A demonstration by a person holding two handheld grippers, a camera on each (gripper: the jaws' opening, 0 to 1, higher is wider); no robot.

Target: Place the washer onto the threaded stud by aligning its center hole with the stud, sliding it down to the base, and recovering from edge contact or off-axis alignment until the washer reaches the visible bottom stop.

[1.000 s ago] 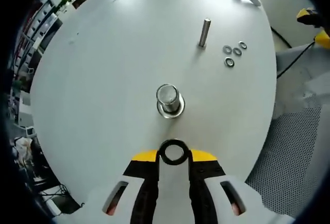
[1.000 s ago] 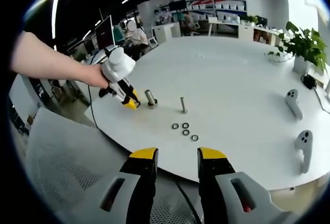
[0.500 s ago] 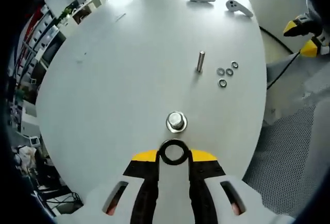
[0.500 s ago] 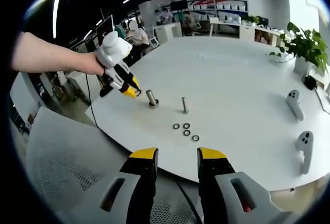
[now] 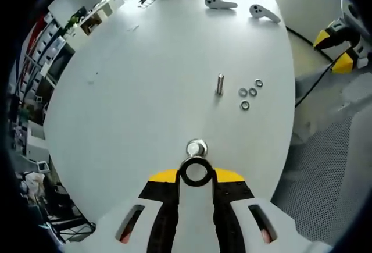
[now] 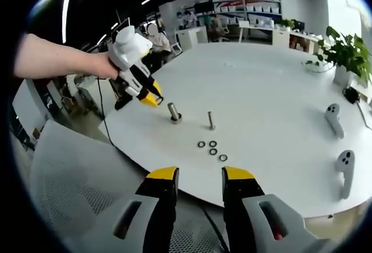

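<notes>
Three loose washers [image 5: 251, 92] just right of the thin stud [image 5: 220, 84], on the table [image 5: 145, 78].

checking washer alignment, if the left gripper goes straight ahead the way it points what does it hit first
Likely the top of the nearer threaded stud, right beyond the washer clamped in the left gripper. The right gripper view shows a gap between them, so depth is uncertain.
</notes>
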